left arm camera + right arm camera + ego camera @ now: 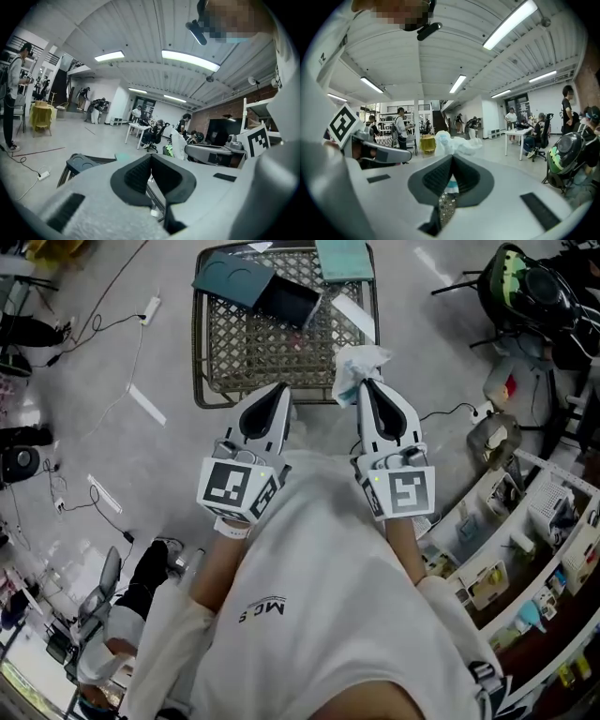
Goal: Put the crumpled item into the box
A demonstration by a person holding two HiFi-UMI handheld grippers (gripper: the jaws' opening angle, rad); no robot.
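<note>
A grey workshop floor [112,456] spreads beneath a mesh-topped desk [272,357], seen from above the person's white shirt [319,596], as the task of boxing a crumpled item reaches its carrying stage. On the far part of the desk lies a dark open box [289,300], a blue-grey lid [232,277] resting against its left side, with a teal flat piece [344,259] at the far edge. Both tools hover at the desk's near edge: the left hand-held gripper [281,390] has its jaws drawn together on nothing, the gripper's own view [151,160] showing only the desk frame past the pads, while the right hand-held gripper [367,386] is clamped on the crumpled item [357,367], a white wad with a touch of pale blue that stands up beyond the jaw tips. In the right gripper view [452,161] the wad [452,142] is pinched by its lower part, most of it billowing free above. The item appears to be well short of the box, which lies ahead and to the left. To do the step well, the right gripper likely needs to travel forward and leftward until the wad hangs squarely over the box's opening, drop low and only then part its jaws, since so light a thing may cling to a pad or spring out of a shallow box; the left gripper is best kept clear of that path.
</note>
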